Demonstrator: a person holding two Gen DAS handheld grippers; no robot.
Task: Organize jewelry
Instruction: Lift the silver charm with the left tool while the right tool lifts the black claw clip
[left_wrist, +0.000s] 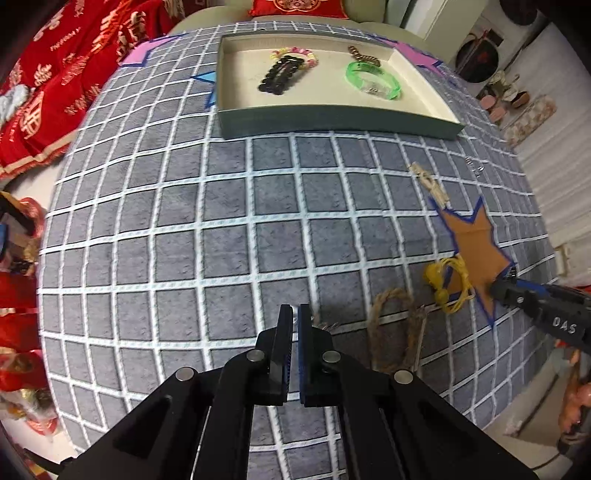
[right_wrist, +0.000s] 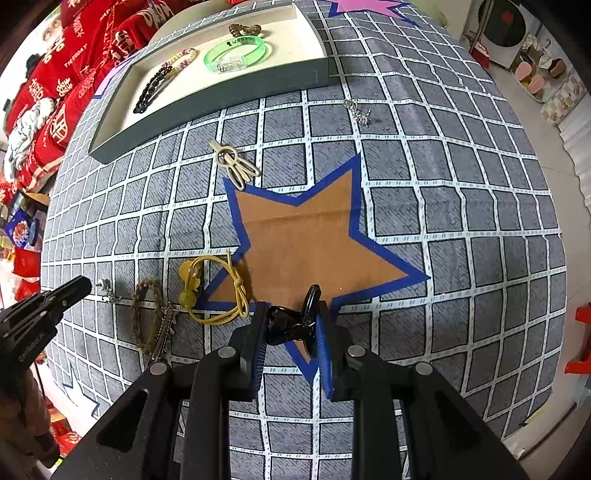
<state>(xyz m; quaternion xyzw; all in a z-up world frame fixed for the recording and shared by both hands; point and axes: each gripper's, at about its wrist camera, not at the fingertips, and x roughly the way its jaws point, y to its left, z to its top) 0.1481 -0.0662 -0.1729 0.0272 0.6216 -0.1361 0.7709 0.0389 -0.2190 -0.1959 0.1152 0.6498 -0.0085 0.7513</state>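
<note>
A shallow grey tray (left_wrist: 332, 120) (right_wrist: 207, 101) at the far side holds a black bead bracelet (left_wrist: 279, 75), a pastel bead bracelet (left_wrist: 295, 53), a green bangle (left_wrist: 373, 79) (right_wrist: 238, 55) and a brown hair tie (left_wrist: 364, 57). My right gripper (right_wrist: 290, 325) is shut on a black hair claw clip (right_wrist: 291, 321) over the brown star (right_wrist: 310, 243). My left gripper (left_wrist: 294, 314) is shut and empty above the cloth; a small silver piece (right_wrist: 107, 290) lies just past its tip. A braided brown loop (left_wrist: 395, 332) (right_wrist: 147, 317), a yellow cord with beads (left_wrist: 448, 284) (right_wrist: 214, 288), a beige clip (right_wrist: 236, 164) and a silver chain (right_wrist: 356, 110) lie loose.
A grey checked cloth (left_wrist: 221, 240) covers the round table. Red fabric (left_wrist: 55, 74) lies off the left edge. Shoes and a rack (right_wrist: 543, 81) stand on the floor at the right.
</note>
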